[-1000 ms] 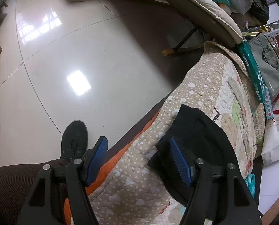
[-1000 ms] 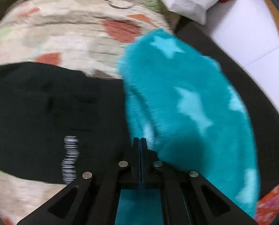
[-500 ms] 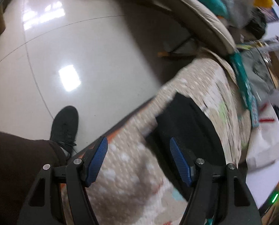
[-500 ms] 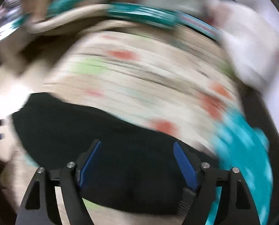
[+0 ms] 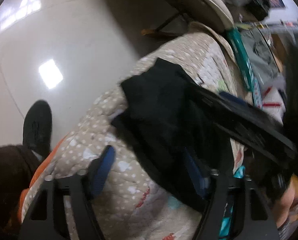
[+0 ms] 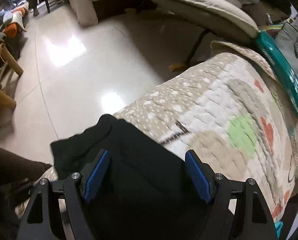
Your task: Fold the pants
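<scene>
The left hand-held gripper is hovering with its jaws spread wide and nothing between them, its blue pads hanging over the quilted cover near that cover's floor-side edge. Its right pad is sitting at the hem of the black pants; whether it is touching the cloth cannot be told through the blur. The pants are lying in a dark, flattened heap on the cover, running along the floor-side edge, with one corner reaching toward the cover's far end.

The right hand-held gripper is likewise standing released, jaws apart, blue pads poised directly above the black pants, which are filling the gap between them. In the left wrist view this right hand-held gripper is showing as a blurred black bar crossing over the pants from the right.

The quilted cover, beige with white dots, a green patch and red hearts, is draping over a rounded, cushioned surface. Beyond its edge the glossy tiled floor is reflecting ceiling lights. A black shoe is resting on the floor just beside the cover's edge. A teal package is lying along the cover's far side, and a padded lounger is standing behind the cover's far end.
</scene>
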Available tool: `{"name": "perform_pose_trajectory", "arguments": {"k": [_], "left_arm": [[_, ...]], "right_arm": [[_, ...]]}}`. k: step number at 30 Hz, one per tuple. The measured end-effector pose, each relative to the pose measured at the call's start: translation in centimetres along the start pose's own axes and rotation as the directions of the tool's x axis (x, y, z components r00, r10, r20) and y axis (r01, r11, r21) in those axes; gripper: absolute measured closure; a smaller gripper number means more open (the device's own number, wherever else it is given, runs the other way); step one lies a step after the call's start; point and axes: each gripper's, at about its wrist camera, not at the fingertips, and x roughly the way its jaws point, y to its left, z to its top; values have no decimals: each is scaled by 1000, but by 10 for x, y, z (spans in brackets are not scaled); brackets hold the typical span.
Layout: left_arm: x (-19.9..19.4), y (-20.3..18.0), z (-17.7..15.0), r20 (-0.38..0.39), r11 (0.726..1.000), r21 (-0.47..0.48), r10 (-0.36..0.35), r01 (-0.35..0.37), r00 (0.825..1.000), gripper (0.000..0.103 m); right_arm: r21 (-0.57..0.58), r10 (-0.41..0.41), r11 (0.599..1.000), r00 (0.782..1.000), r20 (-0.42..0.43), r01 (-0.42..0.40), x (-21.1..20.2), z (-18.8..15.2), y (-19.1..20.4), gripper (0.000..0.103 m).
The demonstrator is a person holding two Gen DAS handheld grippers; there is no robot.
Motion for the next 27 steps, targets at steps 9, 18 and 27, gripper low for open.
{"name": "perform_pose_trajectory", "arguments": {"k": [9, 18, 27], "left_arm": [[-1, -12, 1, -34, 998, 55, -41, 43, 999, 92], [-29, -62, -21, -14, 966, 212, -145, 145, 989, 92], [12, -150, -78, -117, 904, 407, -91, 132, 989, 92]], "right_arm": [[-39, -2, 999, 1000, 28, 3, -9, -1, 33, 97], [112, 34, 993, 990, 134, -49, -64, -24, -11, 98], [406, -1, 911, 984, 178, -73, -90, -121, -111, 98]]}}
